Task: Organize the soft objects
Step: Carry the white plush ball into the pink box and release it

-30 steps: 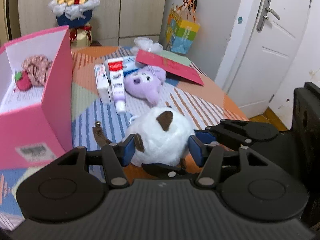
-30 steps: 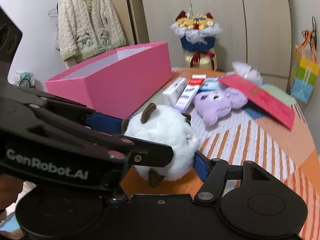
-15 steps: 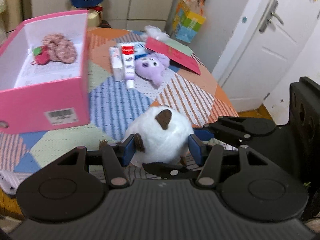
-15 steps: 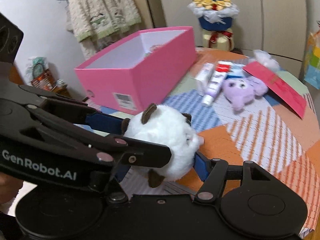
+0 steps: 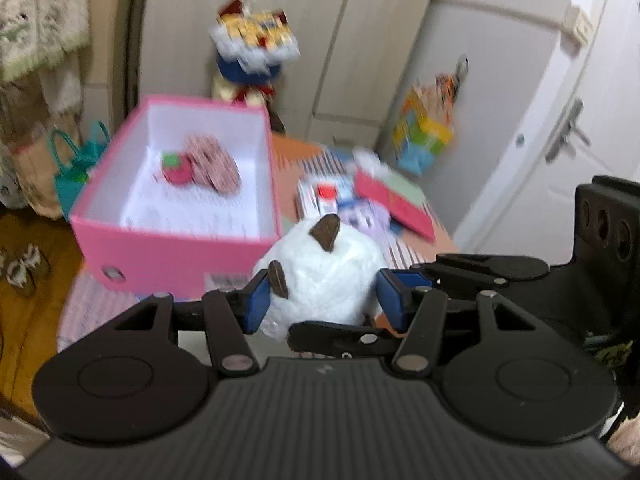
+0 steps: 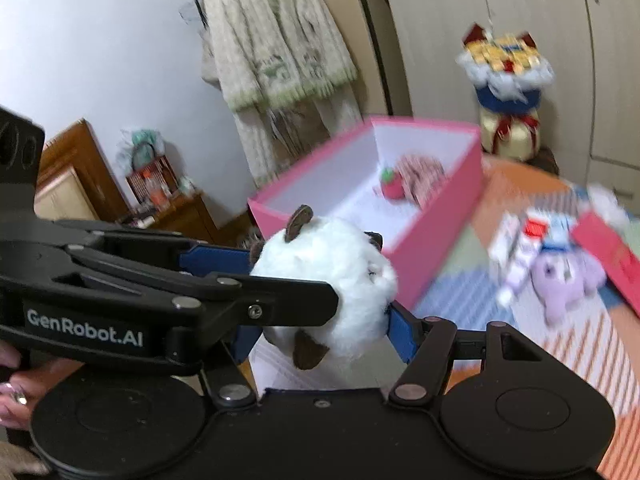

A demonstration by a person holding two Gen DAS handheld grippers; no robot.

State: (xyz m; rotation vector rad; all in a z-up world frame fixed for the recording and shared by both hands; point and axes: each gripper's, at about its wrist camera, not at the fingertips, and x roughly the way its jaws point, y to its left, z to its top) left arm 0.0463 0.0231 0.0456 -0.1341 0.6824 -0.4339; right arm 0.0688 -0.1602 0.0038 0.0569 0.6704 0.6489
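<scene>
A white fluffy plush with brown ears [image 5: 324, 276] is held in the air by both grippers at once. My left gripper [image 5: 322, 294] is shut on it from its sides, and my right gripper [image 6: 320, 300] is shut on it crosswise; the plush also shows in the right wrist view [image 6: 332, 280]. It hangs near the front end of the open pink box [image 5: 176, 248], which holds a red strawberry toy [image 5: 176, 168] and a pink knitted piece [image 5: 214, 164]. A purple plush [image 6: 568, 280] lies on the table.
Toothpaste boxes [image 6: 520, 240] and a red card [image 6: 608, 256] lie on the patterned tablecloth [image 6: 572, 344] beside the purple plush. A bouquet [image 6: 506, 64] stands behind the box. A cardigan [image 6: 276, 36] hangs at the left. A white door [image 5: 580, 120] is at the right.
Both grippers have lifted the white plush higher and carried it left toward the pink box, whose inside now shows from above. The views are blurred by motion.
</scene>
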